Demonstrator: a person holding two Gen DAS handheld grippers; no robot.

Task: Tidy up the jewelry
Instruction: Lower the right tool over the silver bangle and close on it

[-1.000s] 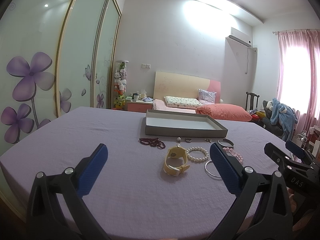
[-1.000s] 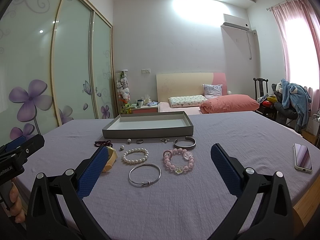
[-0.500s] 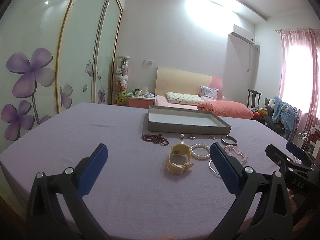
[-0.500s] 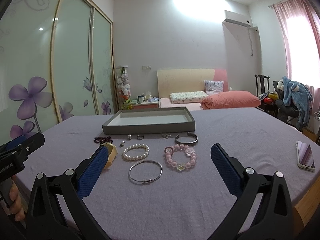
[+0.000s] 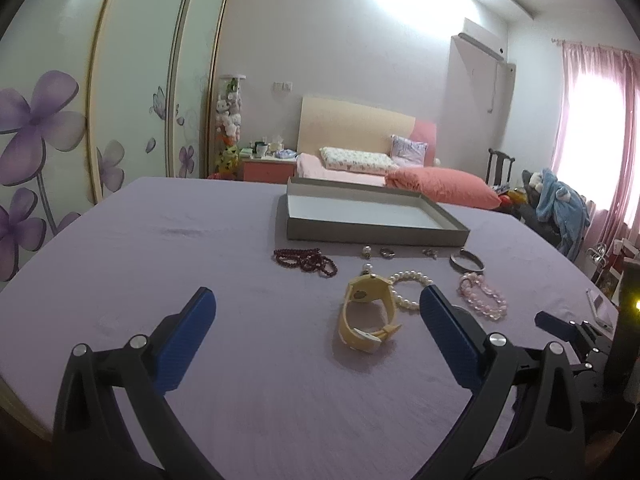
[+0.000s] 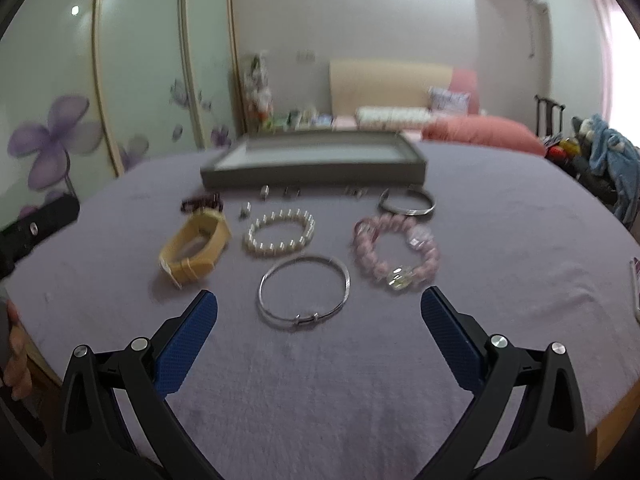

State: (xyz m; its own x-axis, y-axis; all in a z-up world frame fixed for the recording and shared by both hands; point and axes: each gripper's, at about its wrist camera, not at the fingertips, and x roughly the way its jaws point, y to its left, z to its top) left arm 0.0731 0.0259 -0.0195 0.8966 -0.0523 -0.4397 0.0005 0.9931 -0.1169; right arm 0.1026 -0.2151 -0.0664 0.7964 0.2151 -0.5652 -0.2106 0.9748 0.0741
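Both of my grippers have closed in on the jewelry since a second ago: the pieces loom larger in each wrist view, and the right view is smeared with motion blur. My left gripper (image 5: 318, 304) hangs above the purple tablecloth (image 5: 160, 256) with its blue pads spread wide and nothing between them; the yellow watch (image 5: 366, 312) lies on its side just ahead, nearer the right-hand pad. My right gripper (image 6: 319, 302) is likewise wide apart and empty, poised over the thin silver bangle (image 6: 304, 294), which lies flat on the cloth just past the fingertips. Beyond it sit the pearl bracelet (image 6: 279, 232) and, to its right, the pink bead bracelet (image 6: 396, 254) with a clear crystal bead, the two near each other but apart. Behind the pink beads rests the open silver cuff (image 6: 407, 201). The dark red bead strand (image 5: 306, 261) lies to the left of the group. A few small pieces, rings or earrings too blurred to tell apart, line the front of the shallow grey tray (image 5: 372, 234), whose white floor holds nothing. A phone (image 5: 599, 305) lies near the cloth's right edge. A hand (image 6: 16, 350) shows at the left margin of the right view.
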